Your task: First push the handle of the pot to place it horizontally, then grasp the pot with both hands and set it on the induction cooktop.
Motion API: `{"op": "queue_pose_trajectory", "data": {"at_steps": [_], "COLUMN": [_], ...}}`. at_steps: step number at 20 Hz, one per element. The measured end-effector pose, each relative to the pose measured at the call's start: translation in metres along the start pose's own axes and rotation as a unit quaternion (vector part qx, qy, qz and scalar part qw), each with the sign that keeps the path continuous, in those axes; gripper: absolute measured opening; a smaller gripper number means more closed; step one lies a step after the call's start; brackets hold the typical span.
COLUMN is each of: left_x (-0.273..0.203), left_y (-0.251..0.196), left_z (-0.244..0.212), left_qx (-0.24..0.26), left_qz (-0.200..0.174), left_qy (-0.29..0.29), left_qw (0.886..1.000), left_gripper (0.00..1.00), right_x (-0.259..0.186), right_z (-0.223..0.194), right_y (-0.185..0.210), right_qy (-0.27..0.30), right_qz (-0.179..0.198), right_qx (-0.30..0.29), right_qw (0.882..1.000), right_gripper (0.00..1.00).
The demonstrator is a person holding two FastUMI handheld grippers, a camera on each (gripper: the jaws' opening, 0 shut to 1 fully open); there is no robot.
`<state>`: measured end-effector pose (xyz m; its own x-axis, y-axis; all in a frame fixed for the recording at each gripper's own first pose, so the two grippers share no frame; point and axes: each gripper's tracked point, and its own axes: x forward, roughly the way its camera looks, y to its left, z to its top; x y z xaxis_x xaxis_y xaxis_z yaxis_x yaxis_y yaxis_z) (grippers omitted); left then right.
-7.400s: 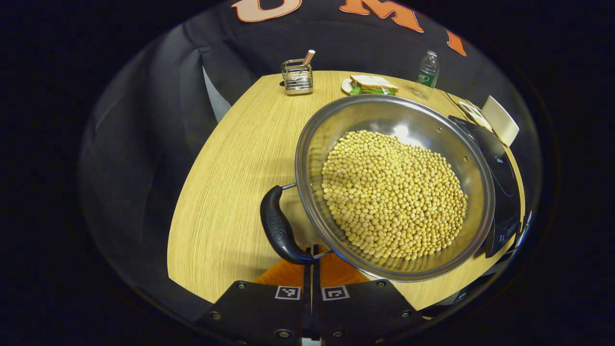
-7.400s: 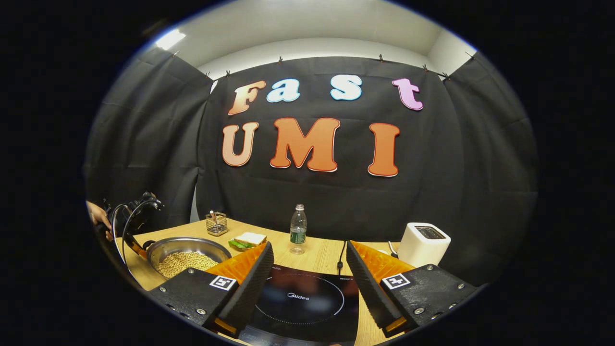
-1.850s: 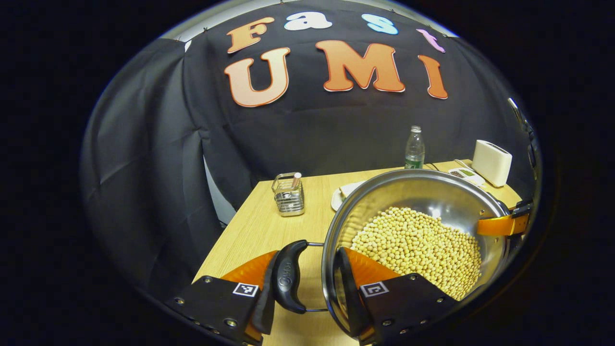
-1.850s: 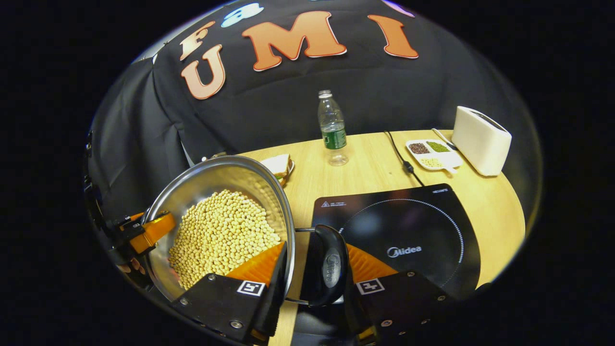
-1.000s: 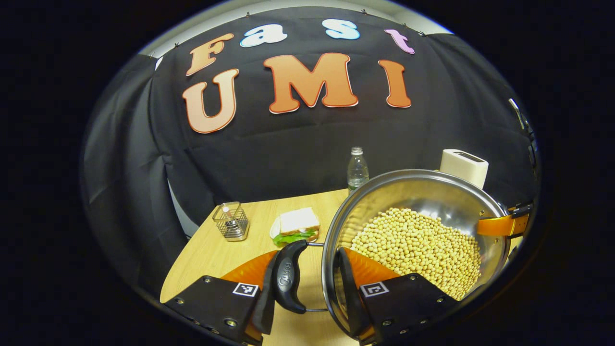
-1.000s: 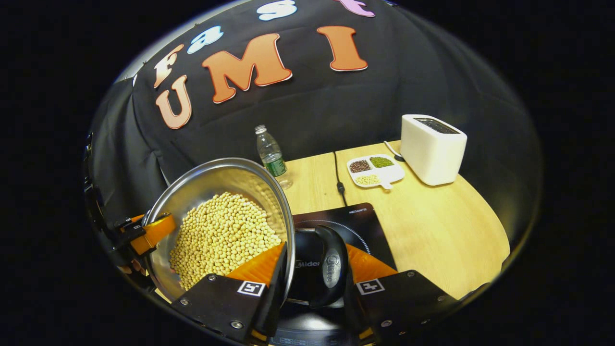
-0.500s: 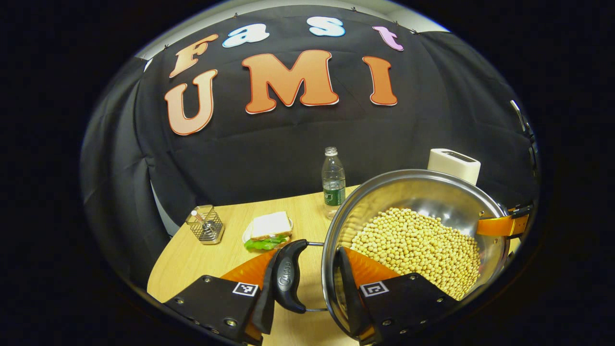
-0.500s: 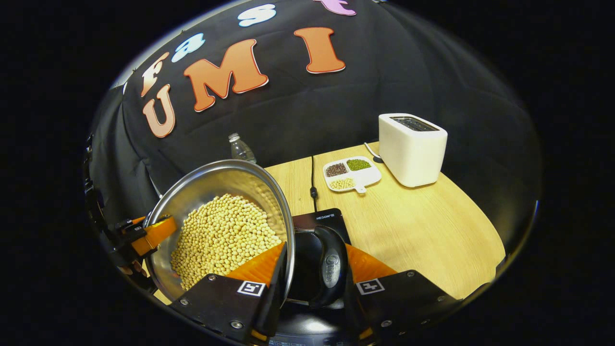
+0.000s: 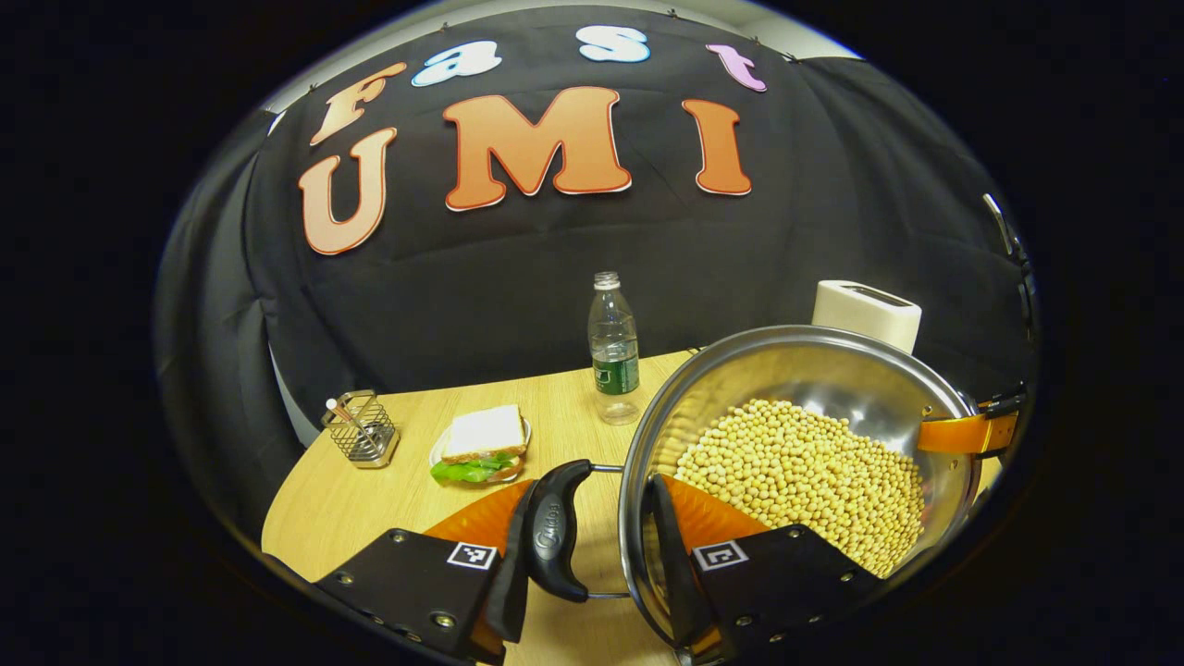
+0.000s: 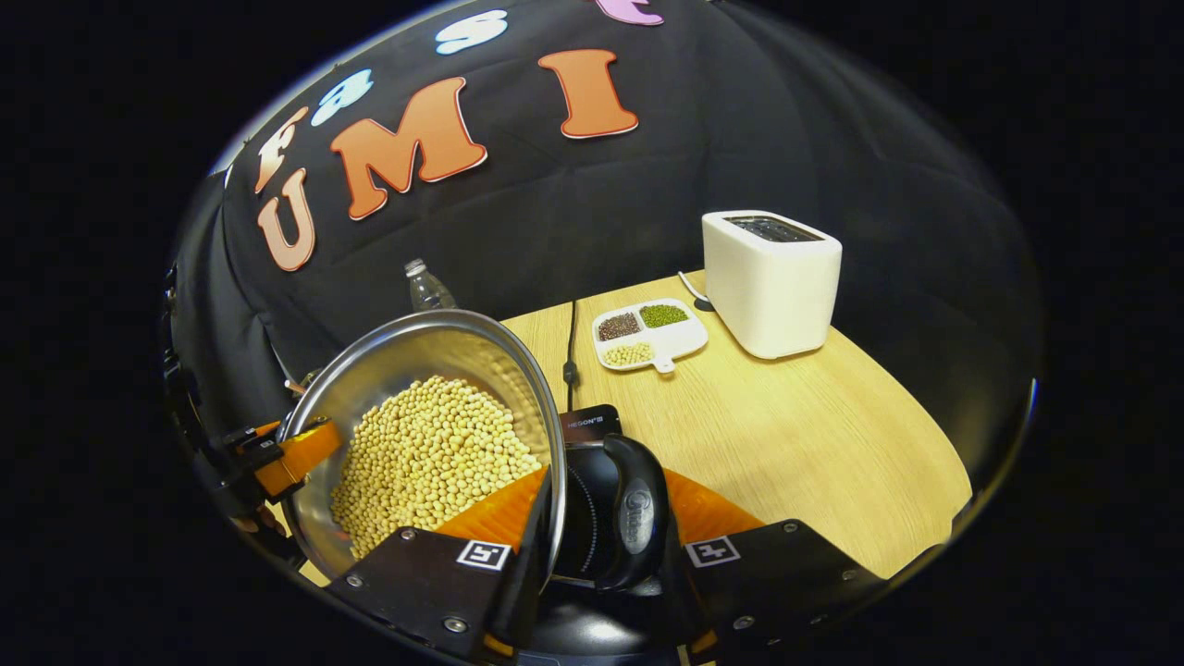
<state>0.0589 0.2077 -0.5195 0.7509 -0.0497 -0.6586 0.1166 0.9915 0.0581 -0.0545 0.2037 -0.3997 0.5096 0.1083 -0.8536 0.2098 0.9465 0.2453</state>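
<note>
Your left hand-held gripper (image 9: 585,555) and right hand-held gripper (image 10: 606,546) each clamp a handle of the soybean-filled pot (image 9: 837,370); the right gripper view shows a three-compartment bean tray (image 10: 650,339).

Left gripper view sat low and close at the pot's (image 9: 800,462) left rim, facing across the desk (image 9: 370,499) toward the back cloth, with bottle (image 9: 614,347) and toaster (image 9: 867,313) beyond. Right gripper view sat equally close at the opposite rim, tilted, facing the desk's right part and the toaster (image 10: 772,282). Shared: the pot (image 10: 425,444), the bottle (image 10: 427,285), the toaster; each view caught the other tongs at the far rim.
</note>
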Motion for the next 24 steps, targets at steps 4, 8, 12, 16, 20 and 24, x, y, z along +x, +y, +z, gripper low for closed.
{"op": "queue_pose_trajectory", "data": {"at_steps": [4, 8, 12, 16, 20, 24], "left_x": [0.000, 0.000, 0.002, 0.005, 0.009, 0.013], "left_y": [0.001, 0.002, -0.001, 0.001, 0.001, 0.000], "left_z": [0.002, 0.004, 0.001, 0.001, -0.002, -0.002], "left_qx": [-0.002, 0.000, 0.004, -0.002, -0.005, -0.015], "left_qz": [-0.001, 0.000, -0.002, -0.004, -0.007, -0.010], "left_qy": [0.006, 0.003, 0.005, 0.011, 0.018, 0.023], "left_qw": [1.000, 1.000, 1.000, 1.000, 1.000, 1.000], "left_gripper": [0.61, 0.61, 0.61, 0.61, 0.61, 0.61], "right_x": [0.001, -0.002, 0.004, 0.007, 0.007, 0.005], "right_z": [0.001, 0.007, 0.005, 0.017, 0.024, 0.037], "right_y": [0.001, -0.002, -0.001, 0.001, 0.004, 0.005], "right_qy": [0.004, -0.001, 0.001, 0.001, 0.000, -0.003], "right_qz": [-0.001, 0.003, 0.004, 0.005, 0.006, 0.007], "right_qx": [0.001, 0.004, 0.010, 0.013, 0.019, 0.028], "right_qw": [1.000, 1.000, 1.000, 1.000, 1.000, 1.000], "right_gripper": [0.54, 0.54, 0.54, 0.54, 0.54, 0.55]}}
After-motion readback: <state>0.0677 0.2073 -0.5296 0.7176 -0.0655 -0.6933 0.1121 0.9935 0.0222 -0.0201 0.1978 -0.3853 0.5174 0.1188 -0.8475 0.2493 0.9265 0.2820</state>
